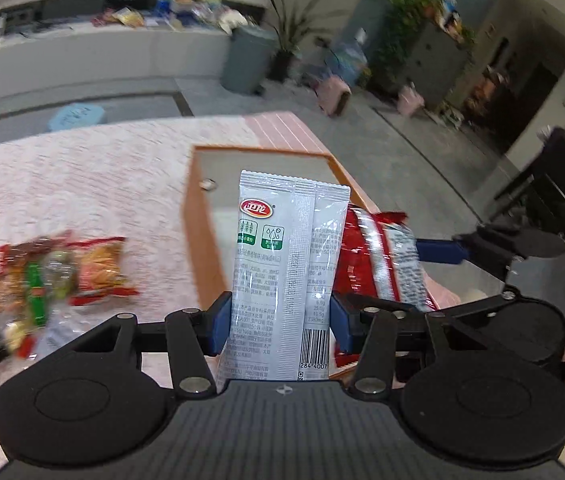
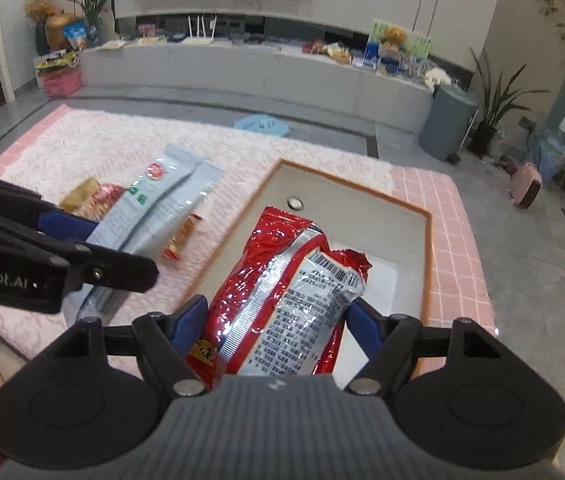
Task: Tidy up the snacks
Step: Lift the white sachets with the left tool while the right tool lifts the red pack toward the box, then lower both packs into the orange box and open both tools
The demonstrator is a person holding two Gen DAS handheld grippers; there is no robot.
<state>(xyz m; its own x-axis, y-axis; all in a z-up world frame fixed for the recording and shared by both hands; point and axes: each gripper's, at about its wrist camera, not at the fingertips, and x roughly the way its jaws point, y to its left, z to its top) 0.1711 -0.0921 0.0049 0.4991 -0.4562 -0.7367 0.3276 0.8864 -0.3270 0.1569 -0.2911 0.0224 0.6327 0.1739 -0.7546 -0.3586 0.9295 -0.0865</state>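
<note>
Two snack packets held above the wooden tray

Left tool [image 1: 280,316] clamped on grey packet [image 1: 286,264], right tool [image 2: 278,320] on red packet [image 2: 282,300]; tray [image 2: 428,264] below, loose snack pile [image 1: 42,280] on pink rug [image 1: 102,168] beside.

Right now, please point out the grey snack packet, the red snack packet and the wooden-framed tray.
grey snack packet [image 1: 282,264]: left wrist view, middle of its printed back.
red snack packet [image 2: 282,280]: right wrist view, silver seam at its middle.
wooden-framed tray [image 2: 428,256]: right wrist view, right wooden rim.

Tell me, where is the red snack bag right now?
The red snack bag is clamped in the right gripper, above the wooden-rimmed tray.
</note>
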